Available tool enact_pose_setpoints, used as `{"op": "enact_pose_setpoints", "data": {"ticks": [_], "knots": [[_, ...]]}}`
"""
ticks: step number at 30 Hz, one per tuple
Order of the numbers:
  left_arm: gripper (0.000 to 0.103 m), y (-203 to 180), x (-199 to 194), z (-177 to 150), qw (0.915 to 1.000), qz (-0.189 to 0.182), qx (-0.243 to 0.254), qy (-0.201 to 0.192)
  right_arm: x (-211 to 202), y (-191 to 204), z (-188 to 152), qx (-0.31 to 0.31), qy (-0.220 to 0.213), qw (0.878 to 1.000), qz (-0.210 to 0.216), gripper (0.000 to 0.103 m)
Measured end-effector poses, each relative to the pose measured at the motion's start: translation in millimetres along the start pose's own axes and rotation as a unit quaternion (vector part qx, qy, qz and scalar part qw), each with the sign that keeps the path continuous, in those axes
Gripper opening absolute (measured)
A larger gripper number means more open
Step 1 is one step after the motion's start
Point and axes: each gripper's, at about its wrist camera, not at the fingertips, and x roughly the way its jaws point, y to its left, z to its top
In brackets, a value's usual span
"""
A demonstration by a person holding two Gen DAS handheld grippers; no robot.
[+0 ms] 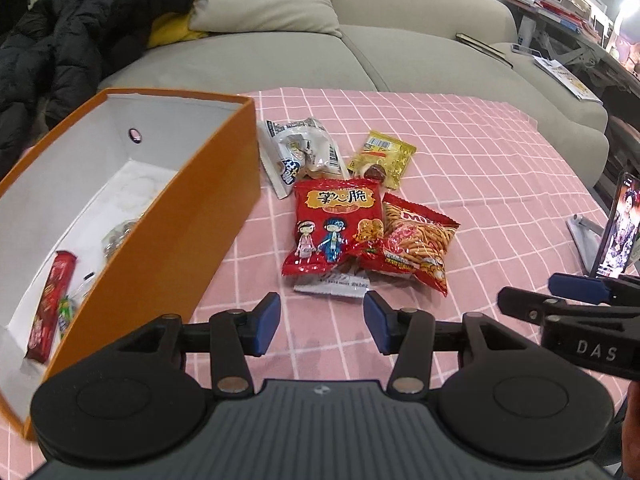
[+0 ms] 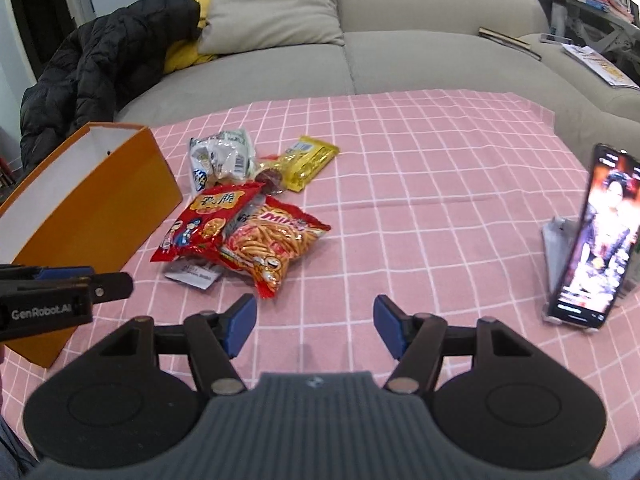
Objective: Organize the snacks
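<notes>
**Snack sorting partly done, a heap left on the worktop**

A few items already lie inside the orange box [image 1: 168, 216]: a long red packet [image 1: 50, 300] against the near end, something green beside it, and a clear-wrapped piece further in. That suggests the job is underway but far from finished, since most snacks sit outside it in a loose pile on the pink checked cloth [image 1: 480, 184], just right of the box.

The pile holds a red cartoon bag [image 1: 332, 228] on top, overlapping a crinkly bag of stick snacks [image 1: 416, 244], with a white packet [image 1: 332, 284] peeking from underneath. Behind them lie a white-and-grey pouch [image 1: 300, 152] and a yellow sachet [image 1: 384, 156]. All are soft, glossy film bags, likely light and slippery.

The left gripper [image 1: 322, 322] hovers short of the pile, fingers apart and empty. The right gripper [image 2: 314, 330] is likewise spread wide, holding nothing.
</notes>
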Motion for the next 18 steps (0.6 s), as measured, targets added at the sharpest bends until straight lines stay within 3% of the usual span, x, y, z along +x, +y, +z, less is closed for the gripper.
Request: {"op": "enact_pose_setpoints", "data": {"ticks": [3, 6, 10, 14, 18], "knots": [[0.058, 1.4, 9.8, 9.1, 1.0, -0.003, 0.005, 0.003, 13.5, 8.9, 6.7, -0.02, 0.001, 1.0, 0.009, 0.063], [0.065, 5.3, 18.7, 21.3, 0.9997, -0.023, -0.002, 0.008, 30.1, 17.6, 15.1, -0.041, 0.005, 0.999, 0.012, 0.064], [0.076, 10.1, 29.7, 37.1, 0.999, -0.038, -0.024, 0.006, 46.1, 18.4, 30.1, -0.01, 0.007, 1.0, 0.021, 0.064], [0.08, 13.4, 41.8, 53.4, 0.9984, -0.042, -0.037, 0.0, 63.5, 19.2, 43.6, 0.018, 0.009, 0.999, 0.032, 0.064], [0.086, 18.8, 62.1, 67.3, 0.9963, -0.06, -0.056, 0.023, 85.7, 16.8, 51.9, 0.047, 0.022, 0.998, 0.047, 0.064]]}}
